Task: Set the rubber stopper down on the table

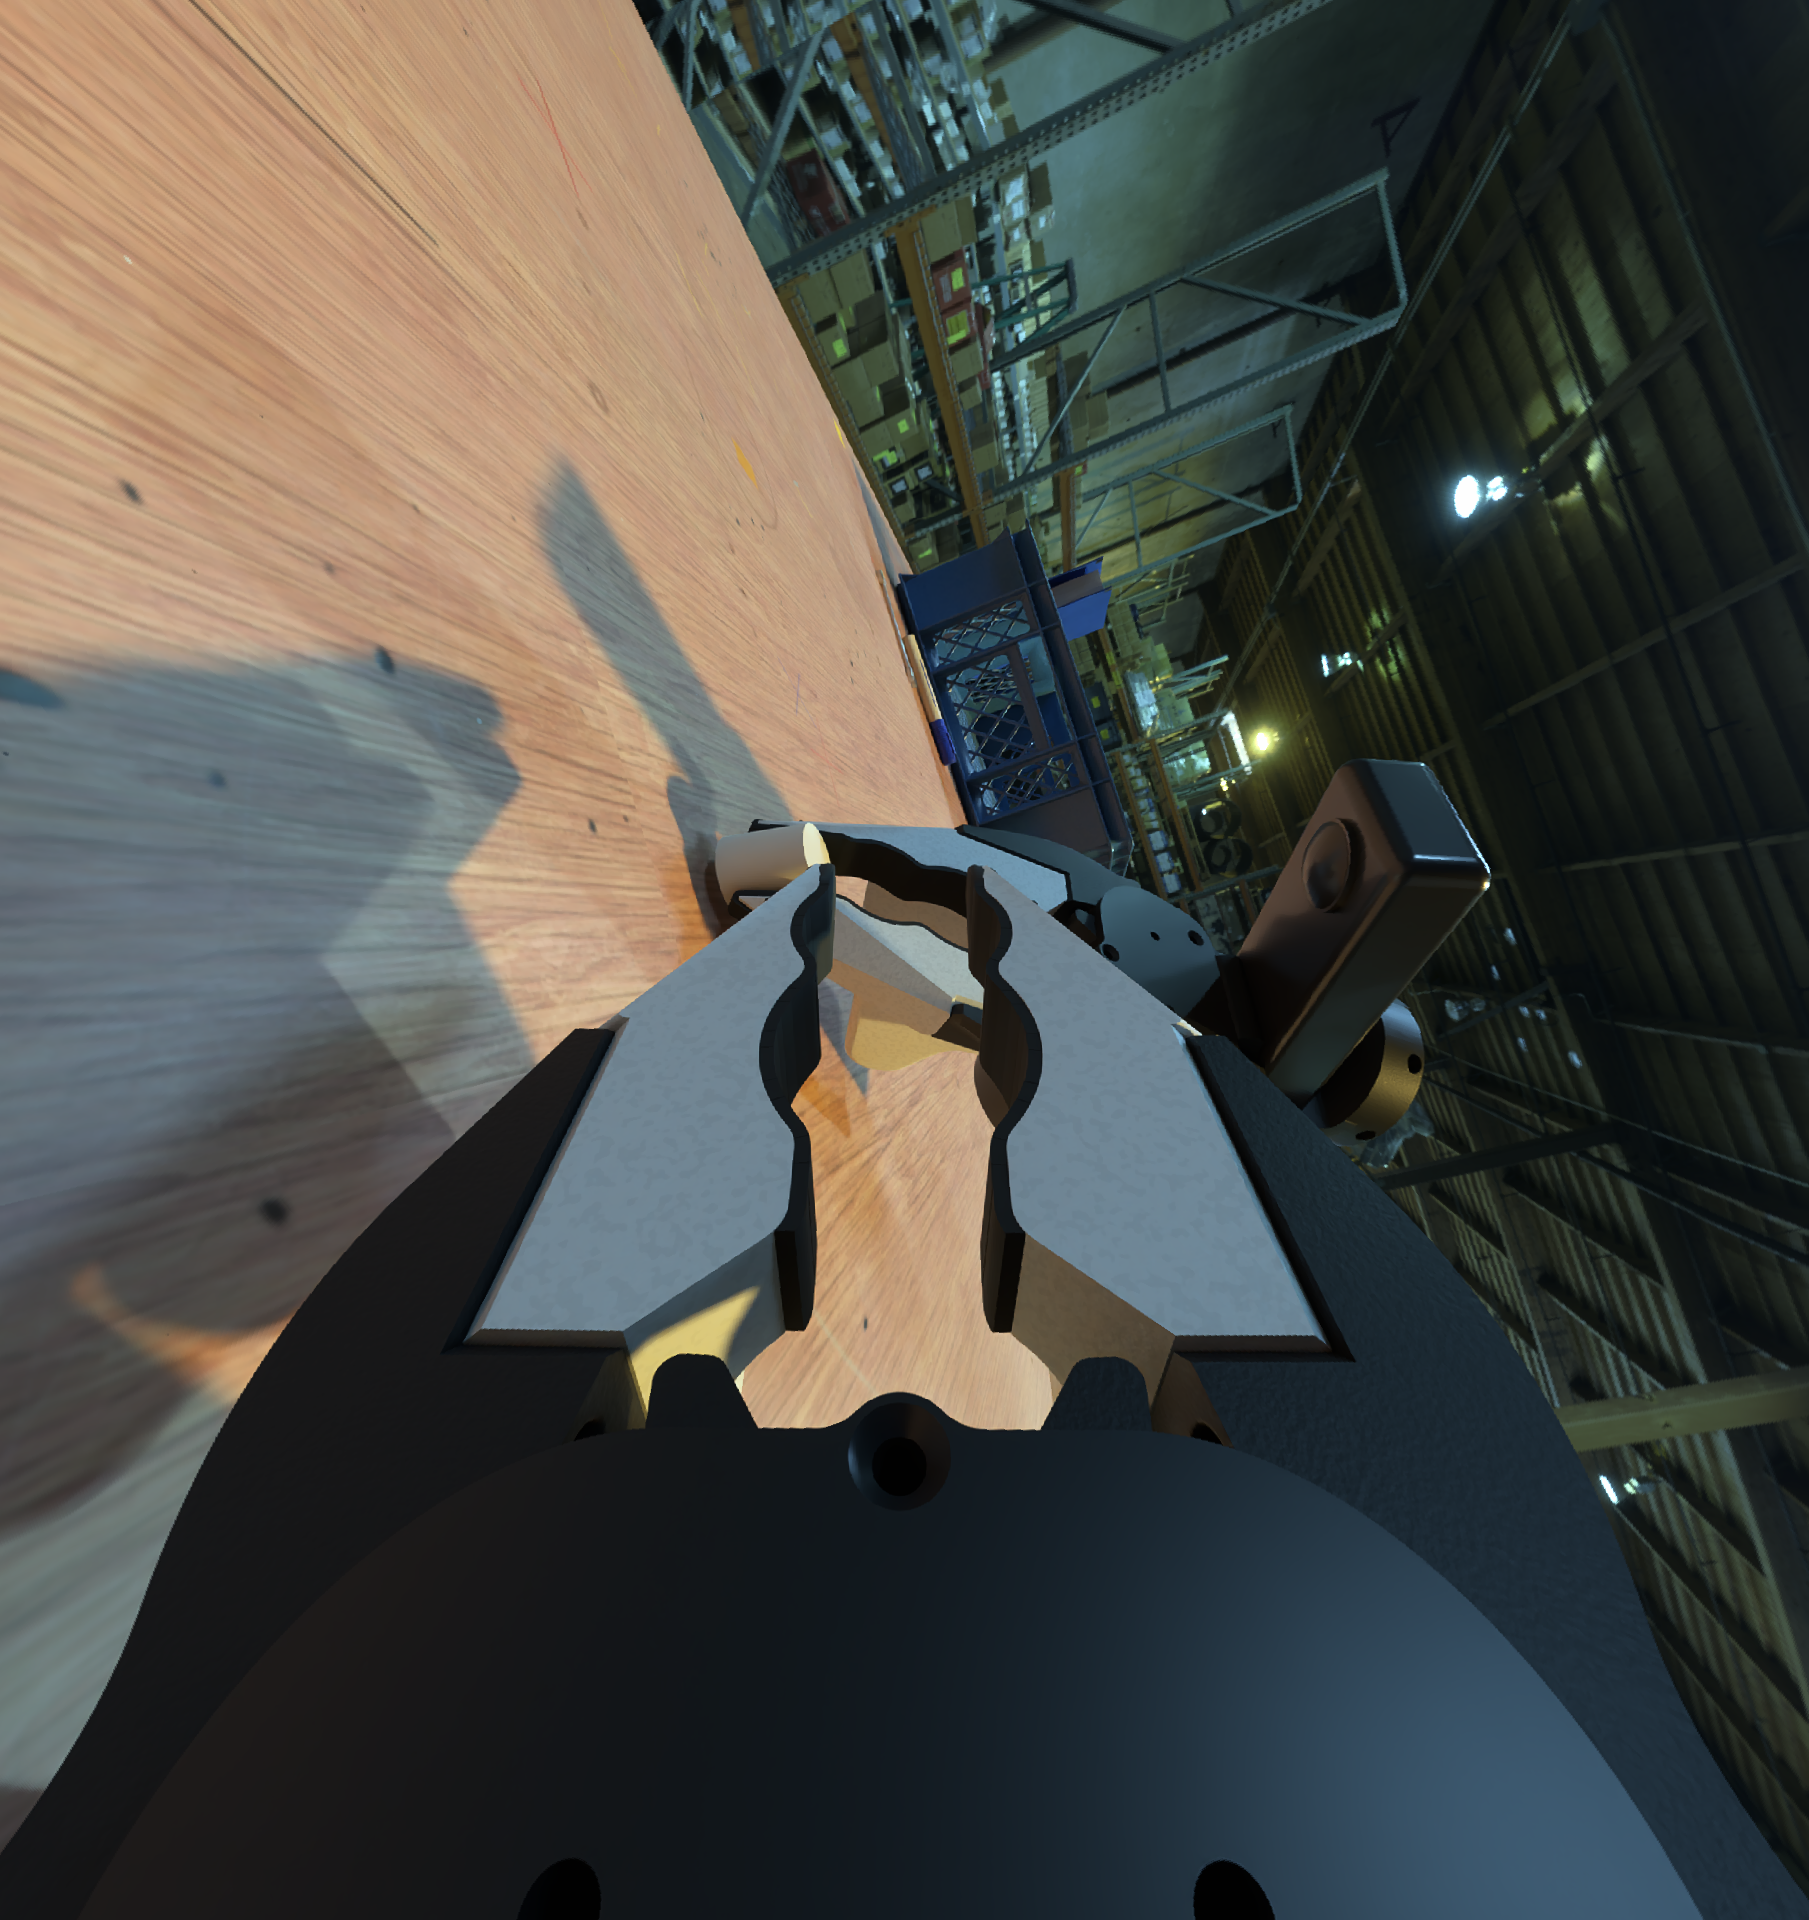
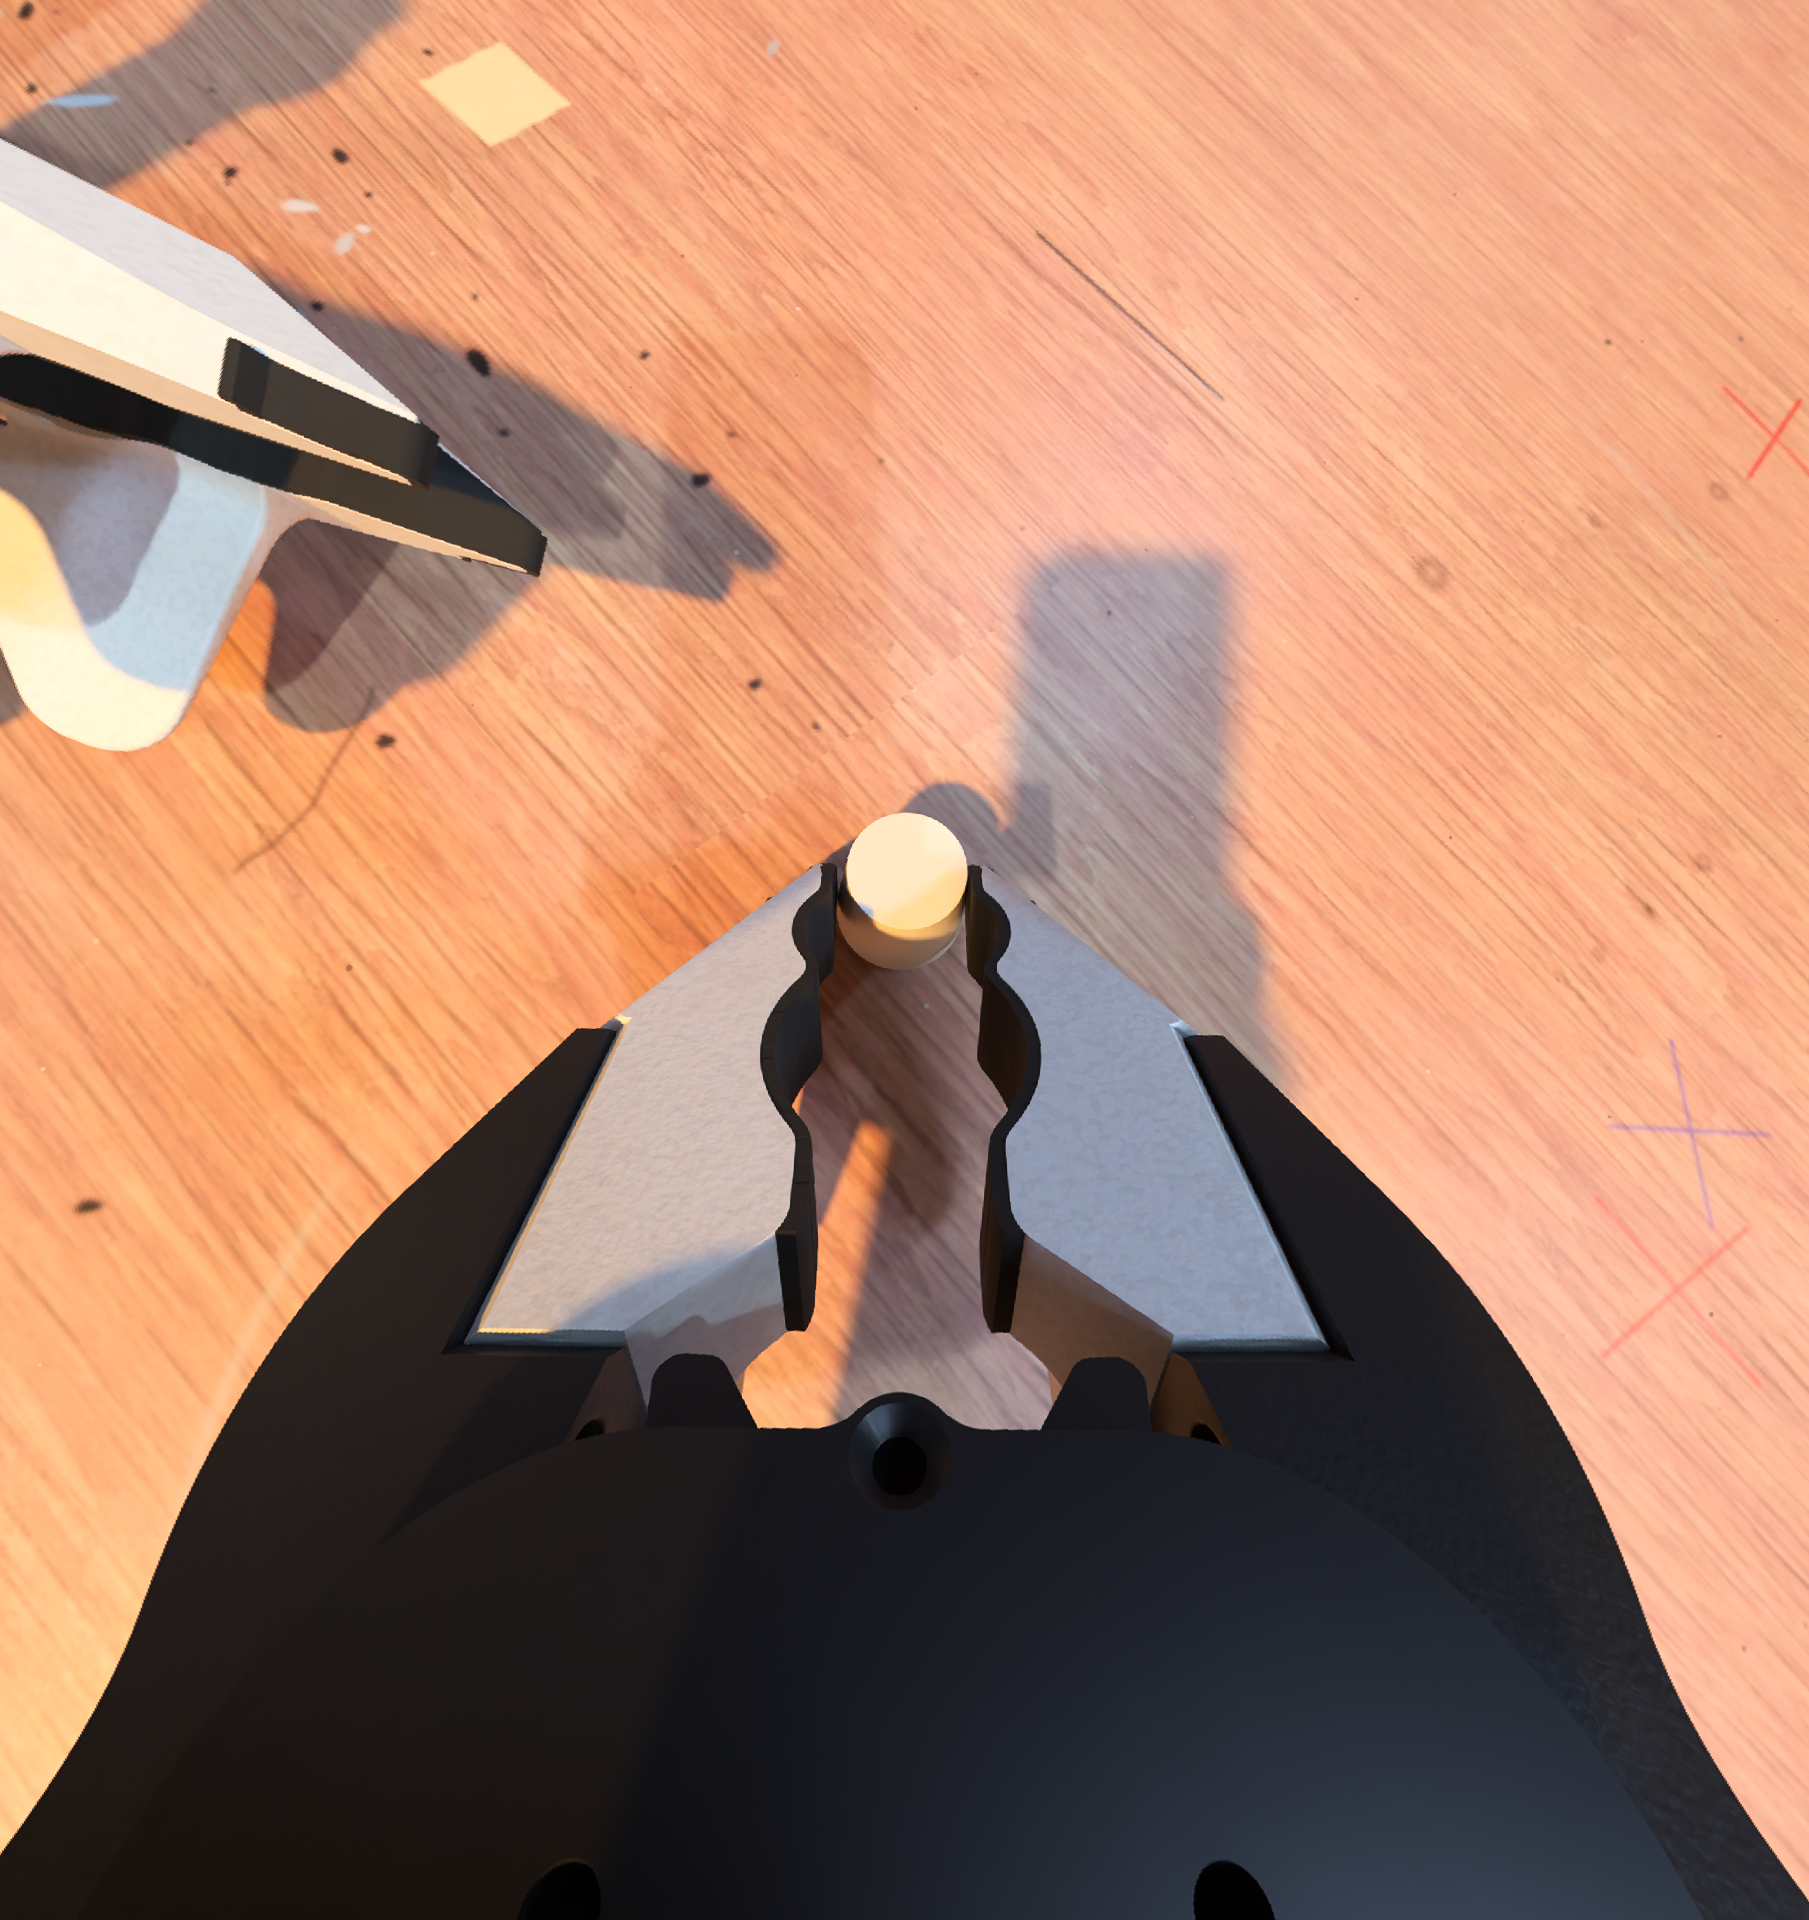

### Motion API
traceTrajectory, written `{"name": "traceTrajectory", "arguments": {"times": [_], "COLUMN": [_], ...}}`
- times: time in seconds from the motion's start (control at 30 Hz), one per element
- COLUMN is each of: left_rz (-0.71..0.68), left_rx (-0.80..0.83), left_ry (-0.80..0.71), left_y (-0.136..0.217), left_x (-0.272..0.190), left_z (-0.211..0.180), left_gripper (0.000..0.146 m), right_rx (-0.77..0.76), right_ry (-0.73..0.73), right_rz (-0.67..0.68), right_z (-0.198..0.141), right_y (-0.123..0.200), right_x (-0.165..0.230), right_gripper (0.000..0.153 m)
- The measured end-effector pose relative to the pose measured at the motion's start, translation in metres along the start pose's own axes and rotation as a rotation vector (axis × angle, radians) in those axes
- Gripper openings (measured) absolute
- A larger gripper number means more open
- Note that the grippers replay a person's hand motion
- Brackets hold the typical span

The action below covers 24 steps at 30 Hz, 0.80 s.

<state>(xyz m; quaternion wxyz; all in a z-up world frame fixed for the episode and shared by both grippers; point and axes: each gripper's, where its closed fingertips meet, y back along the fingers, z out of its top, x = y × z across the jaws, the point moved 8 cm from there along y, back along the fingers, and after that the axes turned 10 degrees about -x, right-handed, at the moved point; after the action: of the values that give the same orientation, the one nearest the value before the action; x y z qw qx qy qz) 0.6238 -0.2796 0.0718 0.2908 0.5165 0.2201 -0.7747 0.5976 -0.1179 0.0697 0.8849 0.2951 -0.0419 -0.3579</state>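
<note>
Cream rubber stopper [image 2: 905,883] sits pinched at the very tips of our right gripper [image 2: 902,891], jaws narrow around it, round end up, just above the wooden surface [image 2: 1399,520]. Our left gripper [image 1: 900,894] hangs nearby, jaws parted on nothing. Straight down looks best.

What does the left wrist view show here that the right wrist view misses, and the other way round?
Only the left wrist view shows the table's far edge, a blue crate there, warehouse racking beyond, and the right tongs' dark body. Only the right wrist view shows the stopper's round cream end face, a pale square patch and crossed pen marks on the wood. Both show the wooden table, the rubber stopper pinched at the tips of the right tongs, and the empty left tongs.
</note>
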Motion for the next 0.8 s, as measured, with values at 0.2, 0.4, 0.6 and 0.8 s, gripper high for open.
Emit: {"name": "traceTrajectory", "arguments": {"times": [0.2,0.4,0.6,0.8], "left_rz": [-0.005,-0.009,-0.011,-0.011], "left_rx": [-0.001,-0.001,-0.002,-0.002], "left_ry": [0.001,0.004,0.004,0.004], "left_y": [0.0005,0.0008,0.0009,0.0008], "left_x": [-0.0003,-0.0004,-0.0004,-0.0004], "left_z": [0.0002,0.0004,0.0006,0.0007], "left_gripper": [0.025,0.025,0.025,0.025], "right_rx": [-0.001,0.011,0.008,0.005], "right_ry": [-0.04,-0.03,-0.031,-0.04], "right_rz": [0.015,0.008,0.001,-0.008], "right_z": [-0.0037,-0.0041,-0.0048,-0.0064], "right_y": [-0.0001,-0.0008,-0.0009,-0.0011], "right_x": [-0.0032,-0.003,-0.0042,-0.0065], "right_gripper": [0.024,0.024,0.024,0.03]}}
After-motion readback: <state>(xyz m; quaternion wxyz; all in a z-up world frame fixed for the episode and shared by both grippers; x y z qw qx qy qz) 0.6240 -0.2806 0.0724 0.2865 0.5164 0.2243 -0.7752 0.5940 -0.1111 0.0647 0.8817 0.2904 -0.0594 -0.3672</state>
